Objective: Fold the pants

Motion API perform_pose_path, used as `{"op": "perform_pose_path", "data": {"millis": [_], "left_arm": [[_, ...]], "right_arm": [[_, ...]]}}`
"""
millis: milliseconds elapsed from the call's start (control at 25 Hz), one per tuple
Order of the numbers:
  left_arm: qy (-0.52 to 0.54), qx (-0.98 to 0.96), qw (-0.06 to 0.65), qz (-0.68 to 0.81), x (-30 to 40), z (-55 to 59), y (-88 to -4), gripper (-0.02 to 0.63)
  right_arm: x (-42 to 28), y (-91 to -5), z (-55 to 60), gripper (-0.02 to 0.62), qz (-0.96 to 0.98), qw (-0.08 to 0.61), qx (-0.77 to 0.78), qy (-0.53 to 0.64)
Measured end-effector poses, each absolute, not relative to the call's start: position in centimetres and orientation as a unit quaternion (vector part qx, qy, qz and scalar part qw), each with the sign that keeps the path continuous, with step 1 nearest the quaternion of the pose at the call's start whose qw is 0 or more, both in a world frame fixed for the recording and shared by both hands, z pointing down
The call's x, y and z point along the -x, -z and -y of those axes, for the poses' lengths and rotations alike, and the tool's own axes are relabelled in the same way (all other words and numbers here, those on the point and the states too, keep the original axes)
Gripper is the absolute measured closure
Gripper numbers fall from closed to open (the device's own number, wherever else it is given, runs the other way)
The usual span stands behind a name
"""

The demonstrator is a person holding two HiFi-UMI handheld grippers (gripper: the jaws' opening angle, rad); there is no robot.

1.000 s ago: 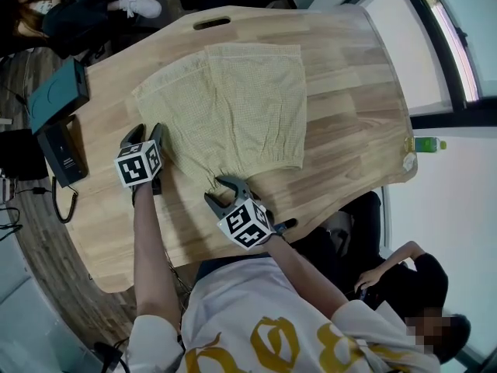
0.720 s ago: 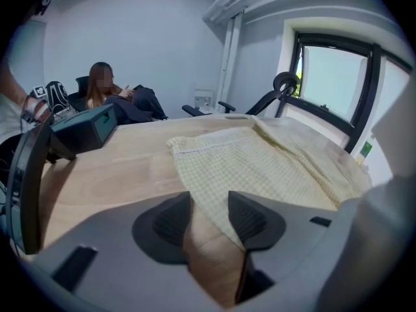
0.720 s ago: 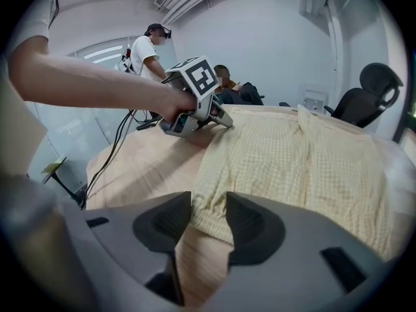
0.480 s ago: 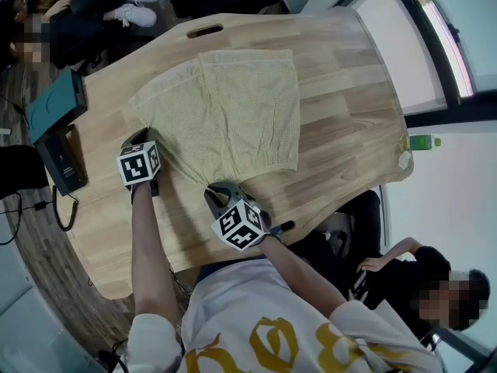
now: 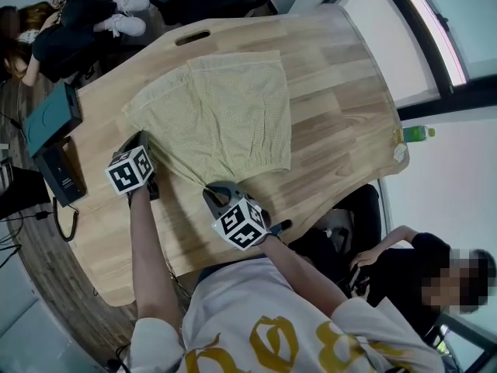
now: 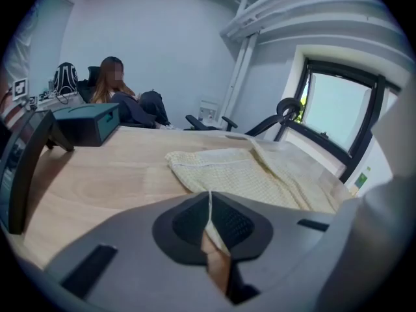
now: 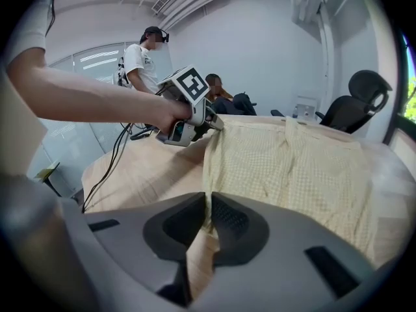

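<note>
Pale yellow pants (image 5: 217, 119) lie flat on the wooden table (image 5: 342, 92). At their left edge my left gripper (image 5: 143, 138) is shut, a fold of the fabric pinched between its pads (image 6: 209, 197). My right gripper (image 5: 214, 189) sits at the near corner of the pants. Its jaws are closing, with the cloth edge between them and the pads pressing on it (image 7: 208, 203). The rest of the pants (image 7: 292, 168) spreads away from it toward the left gripper (image 7: 211, 122). In the left gripper view the pants (image 6: 260, 177) stretch off to the right.
A teal box (image 5: 50, 119) and a black device (image 5: 58, 169) with a cord sit at the table's left end. A green bottle (image 5: 415, 134) stands by the right edge. People sit beyond the far end (image 5: 70, 29) and at the near right (image 5: 419, 270).
Both grippers' jaws have closed onto the pants' edge: the left at the side, the right at the near corner. Neither hand has shifted much.
</note>
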State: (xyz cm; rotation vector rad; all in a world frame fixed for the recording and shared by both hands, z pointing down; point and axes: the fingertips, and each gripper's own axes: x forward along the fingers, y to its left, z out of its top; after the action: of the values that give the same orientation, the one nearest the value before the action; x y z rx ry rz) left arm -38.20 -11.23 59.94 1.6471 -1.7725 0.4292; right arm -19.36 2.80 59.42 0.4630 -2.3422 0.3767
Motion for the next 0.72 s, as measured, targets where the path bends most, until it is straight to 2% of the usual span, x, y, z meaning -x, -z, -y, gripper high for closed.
{"op": "perform_pose_path", "data": {"millis": [720], "left_arm": [[-0.052, -0.665, 0.314, 0.676, 36.0, 14.9, -52.7, 0.591]], "right_arm": [[17.0, -55.9, 0.8, 0.566, 0.906, 0.301, -0.242, -0.171]]}}
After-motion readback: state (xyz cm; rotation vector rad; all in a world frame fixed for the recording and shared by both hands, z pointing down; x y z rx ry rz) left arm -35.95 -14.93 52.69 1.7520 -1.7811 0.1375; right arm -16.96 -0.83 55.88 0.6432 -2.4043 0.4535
